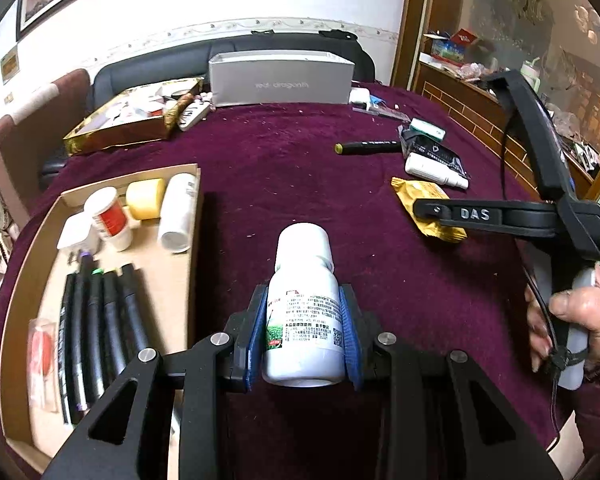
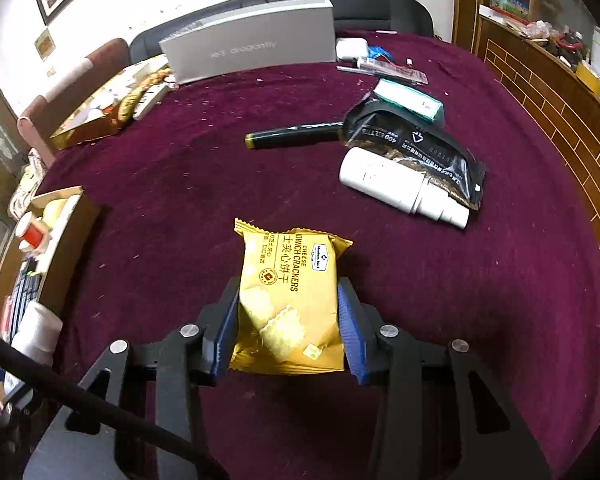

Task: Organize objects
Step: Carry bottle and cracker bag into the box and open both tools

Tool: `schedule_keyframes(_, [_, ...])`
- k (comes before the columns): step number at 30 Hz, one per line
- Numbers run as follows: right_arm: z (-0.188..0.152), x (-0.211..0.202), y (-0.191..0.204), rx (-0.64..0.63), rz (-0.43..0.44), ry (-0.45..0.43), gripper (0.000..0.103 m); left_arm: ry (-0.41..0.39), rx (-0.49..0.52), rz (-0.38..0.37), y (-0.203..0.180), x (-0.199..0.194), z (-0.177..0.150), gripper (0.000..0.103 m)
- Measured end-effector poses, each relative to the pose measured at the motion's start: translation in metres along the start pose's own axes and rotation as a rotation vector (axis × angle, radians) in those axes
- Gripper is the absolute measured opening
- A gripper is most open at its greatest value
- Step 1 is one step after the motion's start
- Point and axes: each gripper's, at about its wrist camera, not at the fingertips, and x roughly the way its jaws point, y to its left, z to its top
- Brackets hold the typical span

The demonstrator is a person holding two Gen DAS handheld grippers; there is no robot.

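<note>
My left gripper (image 1: 305, 334) is shut on a white labelled bottle (image 1: 303, 312), cap pointing away, above the purple cloth just right of the cardboard tray (image 1: 168, 280). The tray holds white bottles (image 1: 178, 210), a yellow block (image 1: 145, 199) and several black markers (image 1: 100, 328). My right gripper (image 2: 288, 328) has its blue pads against both sides of a yellow cheese-cracker packet (image 2: 288, 300) lying on the cloth; it also shows in the left wrist view (image 1: 430, 210). The bottle shows at the left edge of the right wrist view (image 2: 36, 332).
On the cloth further out lie a black marker (image 2: 296, 134), a white spray bottle (image 2: 400, 188), a black pouch (image 2: 416, 144) and a teal box (image 2: 410, 100). A grey box (image 2: 252, 42) and a gold box (image 1: 120, 124) stand at the back.
</note>
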Motion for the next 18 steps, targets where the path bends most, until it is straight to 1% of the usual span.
schedule_keyframes(7, [-0.013, -0.032, 0.021, -0.019, 0.050, -0.043, 0.043, -0.035, -0.025, 0.025, 0.011, -0.023, -0.013, 0.029])
schedule_keyframes(13, [-0.020, -0.059, 0.055, -0.072, 0.100, -0.078, 0.043, -0.066, -0.050, 0.049, 0.025, -0.040, -0.022, 0.029])
schedule_keyframes(18, [-0.023, -0.073, 0.085, -0.113, 0.155, -0.093, 0.044, -0.084, -0.088, 0.064, 0.043, -0.051, -0.030, 0.029])
